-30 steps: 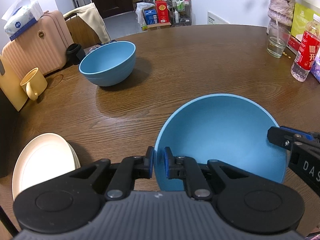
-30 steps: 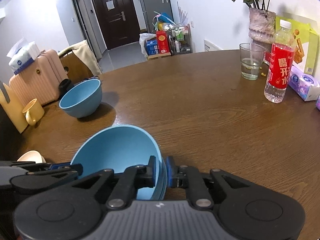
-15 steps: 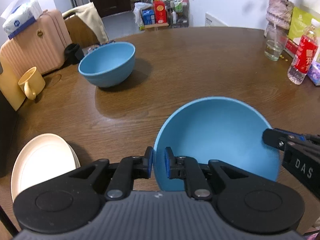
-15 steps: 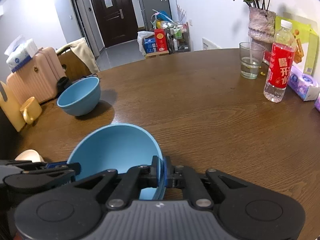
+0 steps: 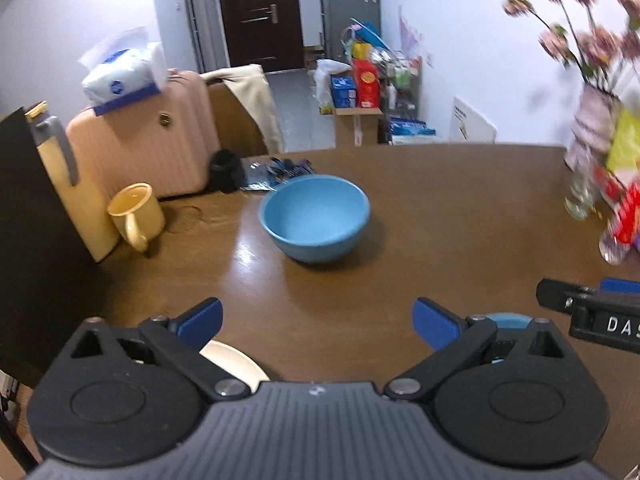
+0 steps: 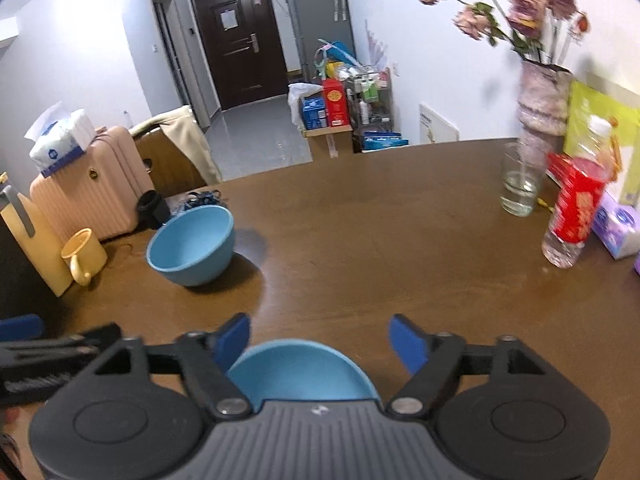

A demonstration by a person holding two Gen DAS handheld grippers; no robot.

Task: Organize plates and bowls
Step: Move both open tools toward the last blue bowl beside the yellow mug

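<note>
Left wrist view: the left gripper (image 5: 316,322) is seen with its jaws spread wide and nothing between them, having just been opening. Beyond it, a blue bowl (image 5: 315,216) is set upright on the brown table (image 5: 440,216), near a yellow mug (image 5: 136,216). A cream plate (image 5: 236,364) is glimpsed under the left finger. The right gripper (image 6: 320,340) is likewise found open after just opening, with nothing clamped; a second blue bowl (image 6: 300,372) is seen low between and below its blue pads (image 6: 234,338), resting on the table. A water bottle (image 6: 576,216) and a glass (image 6: 520,184) are stood at the right.
</note>
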